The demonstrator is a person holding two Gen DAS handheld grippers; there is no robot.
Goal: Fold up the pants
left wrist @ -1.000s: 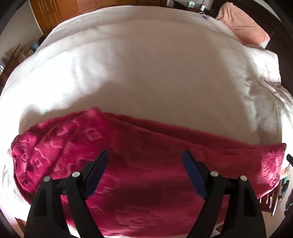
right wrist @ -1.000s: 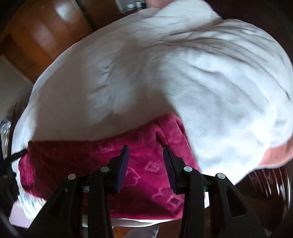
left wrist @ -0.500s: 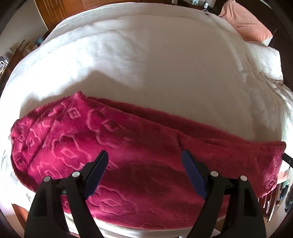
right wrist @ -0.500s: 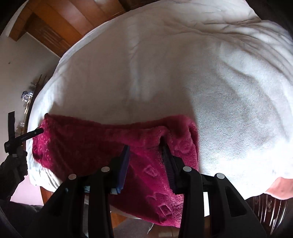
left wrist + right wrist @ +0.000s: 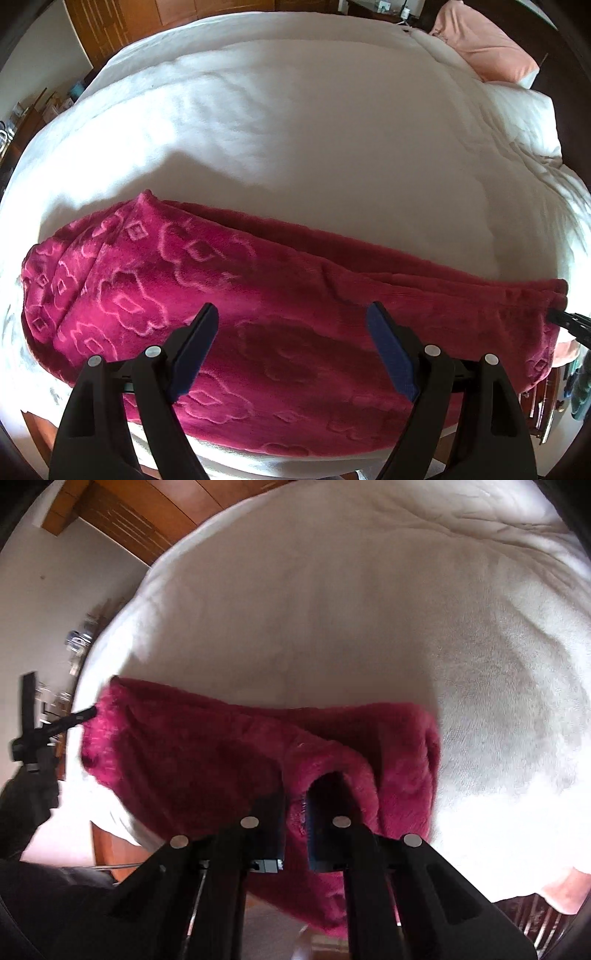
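Observation:
The pants (image 5: 258, 306) are magenta fleece with an embossed pattern, lying lengthwise along the near edge of a white bed (image 5: 314, 129). My left gripper (image 5: 291, 325) is wide open and empty, above the middle of the pants. My right gripper (image 5: 295, 805) is shut on a fold of fabric at the right end of the pants (image 5: 332, 768), lifting it slightly. The right gripper's tip also shows at the pants' right end in the left wrist view (image 5: 569, 319). The left gripper shows at the far left of the right wrist view (image 5: 55, 723).
A pink pillow (image 5: 484, 48) and a white pillow (image 5: 524, 110) lie at the bed's far right. A wooden wardrobe (image 5: 147, 18) stands behind the bed. Cluttered furniture (image 5: 77, 642) stands past the left side. The pants hang partly over the bed's near edge.
My right gripper has closed on the pants' end, from partly open. The left gripper has drawn back and up, so more of the pants shows. The pants lie a little straighter.

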